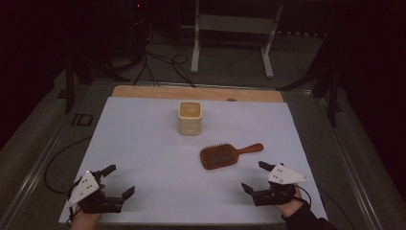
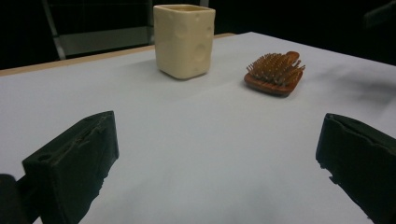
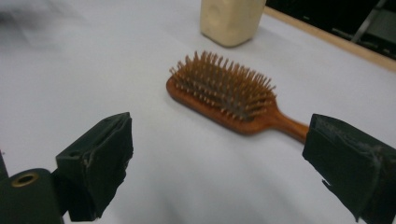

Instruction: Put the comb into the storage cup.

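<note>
The right tongs (image 1: 256, 178) are in the lower right of the high view, wide open and holding nothing, low over the white sheet of the desk (image 1: 143, 143). The left tongs (image 1: 117, 180) are in the lower left, also wide open and empty. In the right gripper view the jaws frame the wooden hairbrush (image 3: 229, 93), which lies bristles up in the middle of the frame, its handle pointing to the right edge. In the high view the brush is right of centre, near the right tongs but not touching them. Behind it, toward the upper centre, stands a cream square cup (image 1: 190, 117), upright and apart from the brush.

I judge that the work is at its start: the reach for the brush. The next move calls for the right tongs to go forward and close on the thin handle, not on the bristles. I can read no brand, label or writing on any thing.
</note>
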`<state>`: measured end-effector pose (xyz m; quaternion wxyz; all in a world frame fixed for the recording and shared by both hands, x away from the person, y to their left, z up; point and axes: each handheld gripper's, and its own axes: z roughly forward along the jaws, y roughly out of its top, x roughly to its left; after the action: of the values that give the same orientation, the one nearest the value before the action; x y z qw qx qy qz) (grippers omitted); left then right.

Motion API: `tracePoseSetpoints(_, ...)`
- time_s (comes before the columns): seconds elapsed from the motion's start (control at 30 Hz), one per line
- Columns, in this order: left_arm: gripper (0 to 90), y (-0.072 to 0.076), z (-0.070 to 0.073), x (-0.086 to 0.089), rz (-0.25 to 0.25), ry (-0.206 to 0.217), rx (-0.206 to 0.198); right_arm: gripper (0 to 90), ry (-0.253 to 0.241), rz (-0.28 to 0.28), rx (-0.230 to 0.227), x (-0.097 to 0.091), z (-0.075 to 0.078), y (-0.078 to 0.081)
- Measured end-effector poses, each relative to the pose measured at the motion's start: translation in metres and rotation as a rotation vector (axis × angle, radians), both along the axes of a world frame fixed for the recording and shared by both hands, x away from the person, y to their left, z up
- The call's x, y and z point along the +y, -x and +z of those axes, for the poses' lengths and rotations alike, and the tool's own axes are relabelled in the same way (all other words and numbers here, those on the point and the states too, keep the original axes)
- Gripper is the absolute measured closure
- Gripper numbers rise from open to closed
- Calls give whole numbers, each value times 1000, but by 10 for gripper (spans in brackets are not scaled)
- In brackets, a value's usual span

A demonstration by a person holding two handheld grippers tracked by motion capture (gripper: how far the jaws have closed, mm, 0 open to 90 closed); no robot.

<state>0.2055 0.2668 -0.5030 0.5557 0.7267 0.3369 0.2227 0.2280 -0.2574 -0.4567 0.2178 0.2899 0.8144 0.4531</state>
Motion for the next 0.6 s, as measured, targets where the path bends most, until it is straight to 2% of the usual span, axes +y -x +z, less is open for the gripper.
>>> tracePoseSetpoints(0.1,0,0,0,0,-2,6,4,81,-2,2,-8,-2,9,-3)
tracePoseSetpoints(0.17,0,-1,0,0,-3,4,4,83,25,-11,-29,-2,13,-6)
tracePoseSetpoints(0.47,0,-1,0,0,-7,14,3,83,14,-6,-63,0,29,-16)
tracePoseSetpoints(0.6,0,-1,0,0,-7,15,4,83,32,3,-88,2,41,-25)
